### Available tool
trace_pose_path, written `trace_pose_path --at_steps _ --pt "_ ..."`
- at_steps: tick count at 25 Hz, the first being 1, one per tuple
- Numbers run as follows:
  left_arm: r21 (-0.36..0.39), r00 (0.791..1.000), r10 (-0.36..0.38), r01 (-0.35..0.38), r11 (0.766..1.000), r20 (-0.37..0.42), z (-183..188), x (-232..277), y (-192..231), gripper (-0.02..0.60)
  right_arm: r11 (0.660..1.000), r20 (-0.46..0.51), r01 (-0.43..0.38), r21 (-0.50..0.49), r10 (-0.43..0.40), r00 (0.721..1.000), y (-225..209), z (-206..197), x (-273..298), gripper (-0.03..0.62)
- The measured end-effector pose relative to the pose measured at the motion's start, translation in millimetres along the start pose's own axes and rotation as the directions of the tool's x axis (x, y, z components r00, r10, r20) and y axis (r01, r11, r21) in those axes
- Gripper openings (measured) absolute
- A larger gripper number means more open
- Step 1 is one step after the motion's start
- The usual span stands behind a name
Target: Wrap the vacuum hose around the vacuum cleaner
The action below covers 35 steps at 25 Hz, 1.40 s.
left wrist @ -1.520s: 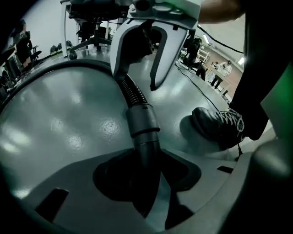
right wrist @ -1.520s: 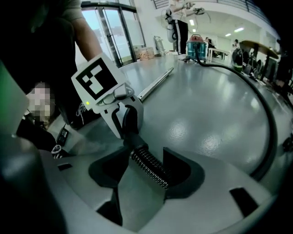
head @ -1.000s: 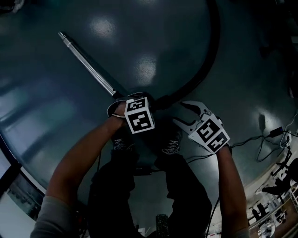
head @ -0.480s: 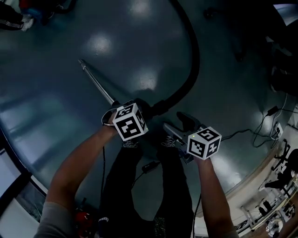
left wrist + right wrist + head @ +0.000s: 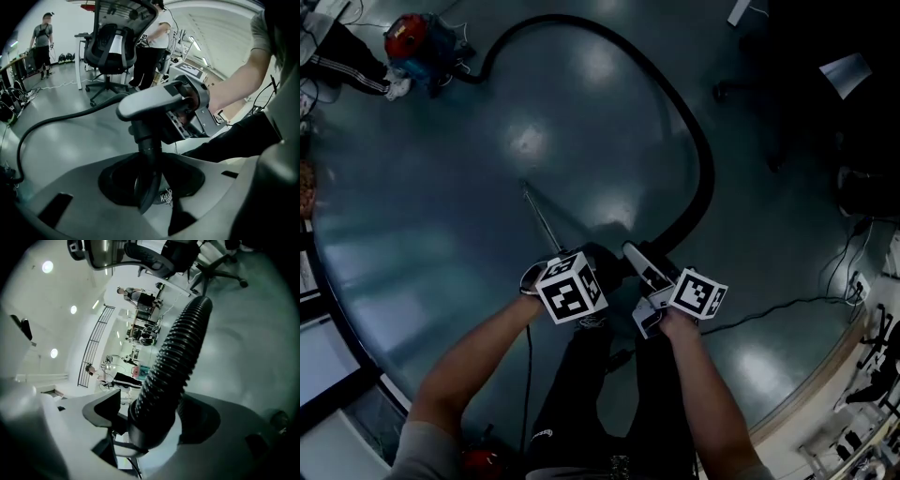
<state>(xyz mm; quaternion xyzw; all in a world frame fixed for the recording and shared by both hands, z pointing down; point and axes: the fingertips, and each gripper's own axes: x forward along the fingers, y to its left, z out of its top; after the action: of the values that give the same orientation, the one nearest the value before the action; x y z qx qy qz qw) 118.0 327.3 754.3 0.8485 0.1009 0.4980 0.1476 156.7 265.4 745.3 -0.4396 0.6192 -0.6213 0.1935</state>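
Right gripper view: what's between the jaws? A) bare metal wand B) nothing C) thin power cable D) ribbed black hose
D: in the right gripper view the ribbed black hose runs between the jaws of the right gripper, which have just been opening.
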Motion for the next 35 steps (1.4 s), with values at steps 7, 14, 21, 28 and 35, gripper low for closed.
trace_pose_path --at_steps 7,14,21,28,35 --pt "0.015 0.992 0.071 -0.073 0.997 0.100 35.9 -103.5 -26.6 0.156 0.997 -0.030 -0.075 -0.019 0.074 0.997 112.8 13.9 -13.5 0.234" --pt "-0.005 0.978 0.125 -0.126 0.992 0.165 61.5 -188.4 -66.5 0.146 0.994 -0.060 0.004 -0.107 -0.011 0.998 208.6 10.9 -33.1 0.224" --pt "-0.176 0.918 0.277 -0.234 0.956 0.285 78.1 -262.1 -88.3 0.147 0.987 -0.015 0.106 -0.120 -0.109 0.994 275.2 23.7 -55.3 0.222" --pt "-0.337 0.812 0.488 -0.384 0.860 0.320 81.0 -305.6 -112.0 0.149 0.982 -0.011 0.109 -0.157 -0.112 0.994 338.0 25.4 -61.8 0.222" --pt "-0.264 0.766 0.554 -0.489 0.831 0.325 95.3 -329.1 -108.7 0.160 0.983 -0.013 0.107 -0.148 -0.110 0.994 374.6 11.6 -62.5 0.222"
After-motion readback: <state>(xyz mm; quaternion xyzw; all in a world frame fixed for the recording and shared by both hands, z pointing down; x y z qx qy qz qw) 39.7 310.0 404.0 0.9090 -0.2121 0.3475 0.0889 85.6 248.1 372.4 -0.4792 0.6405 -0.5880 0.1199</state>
